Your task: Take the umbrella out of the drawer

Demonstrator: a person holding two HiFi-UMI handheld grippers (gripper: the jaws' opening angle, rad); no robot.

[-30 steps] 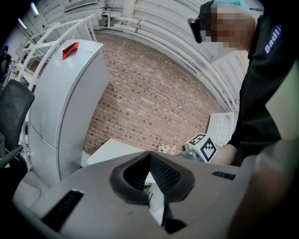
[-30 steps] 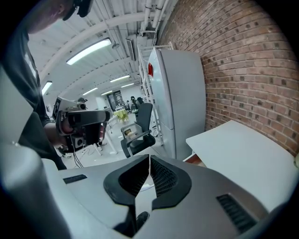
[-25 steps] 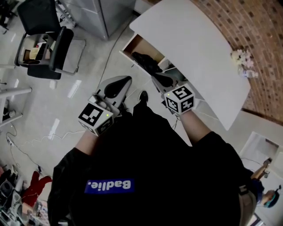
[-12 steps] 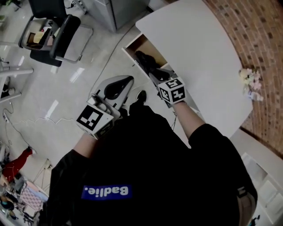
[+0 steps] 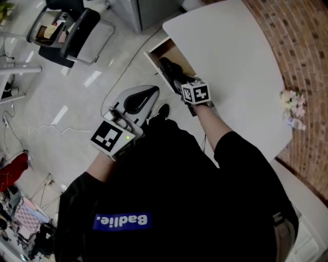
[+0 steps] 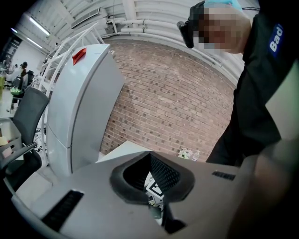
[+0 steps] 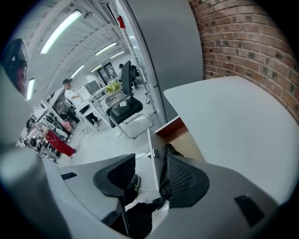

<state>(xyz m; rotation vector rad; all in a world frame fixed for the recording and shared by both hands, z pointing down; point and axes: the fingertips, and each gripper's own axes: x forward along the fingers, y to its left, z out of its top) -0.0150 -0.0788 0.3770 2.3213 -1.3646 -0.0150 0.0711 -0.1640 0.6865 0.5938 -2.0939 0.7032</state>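
Observation:
A black folded umbrella (image 5: 168,68) lies in the open wooden drawer (image 5: 155,52) under the white table (image 5: 236,61). My right gripper (image 5: 177,82) points steeply down at the drawer mouth, just over the umbrella's near end. In the right gripper view its jaws (image 7: 147,179) are opening, with the drawer's white front panel (image 7: 152,156) and a bit of the umbrella (image 7: 172,150) showing in the gap; the pads press on nothing. My left gripper (image 5: 146,94) hangs left of the drawer above the floor, its jaws together and nothing in them (image 6: 152,186).
A black office chair (image 5: 77,33) stands at the upper left beside a grey cabinet (image 5: 148,10). A small bunch of flowers (image 5: 292,102) sits at the table's far edge by the brick wall (image 5: 302,41). Cables (image 5: 46,128) trail on the floor.
My right gripper has dropped from the table's edge down to the drawer mouth. The left gripper has drifted a little.

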